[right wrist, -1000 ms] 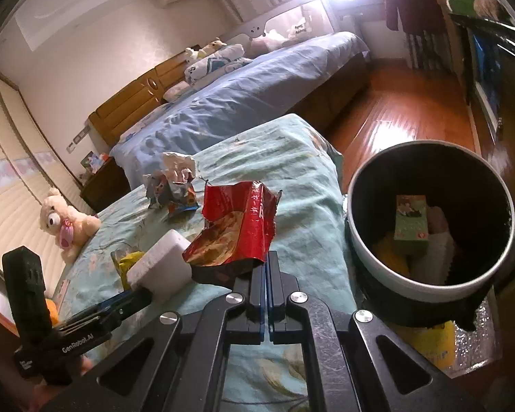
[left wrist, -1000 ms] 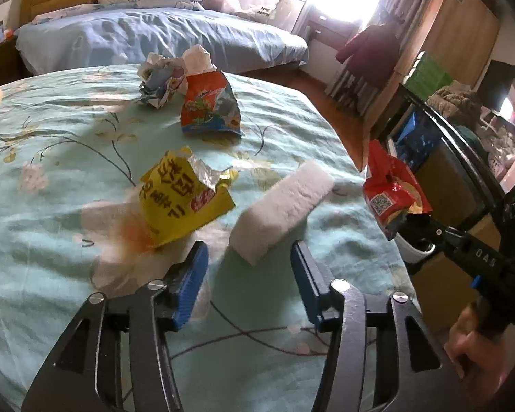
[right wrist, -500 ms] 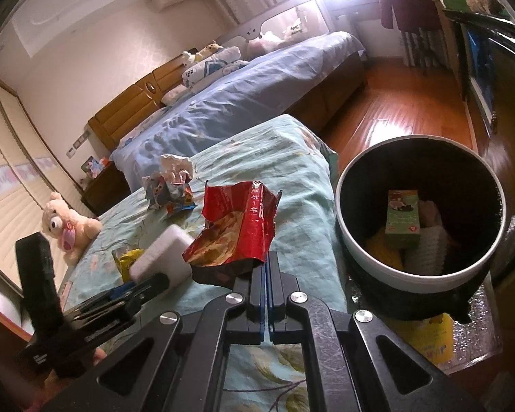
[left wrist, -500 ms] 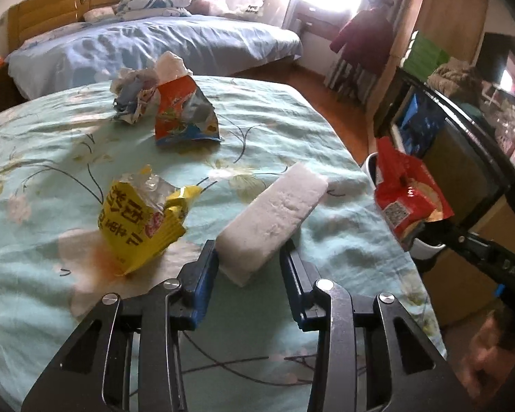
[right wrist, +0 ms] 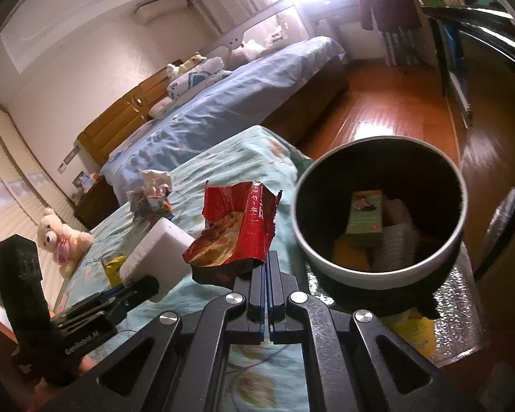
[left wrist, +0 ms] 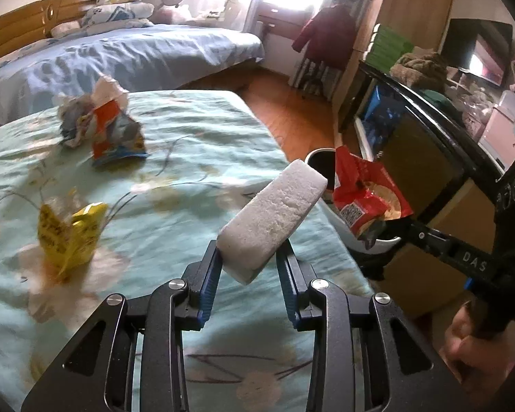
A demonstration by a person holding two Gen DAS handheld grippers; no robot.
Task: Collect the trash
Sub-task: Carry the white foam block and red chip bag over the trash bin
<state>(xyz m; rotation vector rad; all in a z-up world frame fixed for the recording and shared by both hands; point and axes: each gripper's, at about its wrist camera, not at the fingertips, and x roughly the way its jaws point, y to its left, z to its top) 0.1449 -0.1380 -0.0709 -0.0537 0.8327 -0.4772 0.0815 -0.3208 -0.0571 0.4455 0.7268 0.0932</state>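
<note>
My left gripper (left wrist: pixel 248 264) is shut on the near end of a white foam block (left wrist: pixel 274 216), which is lifted off the table and slants up to the right. The same block (right wrist: pixel 156 254) shows in the right wrist view, with the left gripper (right wrist: pixel 134 290) below it. My right gripper (right wrist: pixel 267 261) is shut on a torn red snack bag (right wrist: pixel 238 230), held just left of the bin's rim. The red bag (left wrist: pixel 364 195) hangs over the white bin (left wrist: pixel 317 156) beside the table. The bin (right wrist: pixel 377 273) holds a green carton and other trash.
On the teal flowered tablecloth (left wrist: pixel 189 137) lie a yellow wrapper (left wrist: pixel 68 233), an orange-and-blue snack bag (left wrist: pixel 115 134) and crumpled paper (left wrist: pixel 73 116). A bed (left wrist: pixel 120 58) stands beyond the table. A dark cabinet frame (left wrist: pixel 429 110) and wooden floor lie to the right.
The left gripper's jaws closed onto the foam block and raised it off the tablecloth, moving right. The right gripper carried the red bag closer to the bin.
</note>
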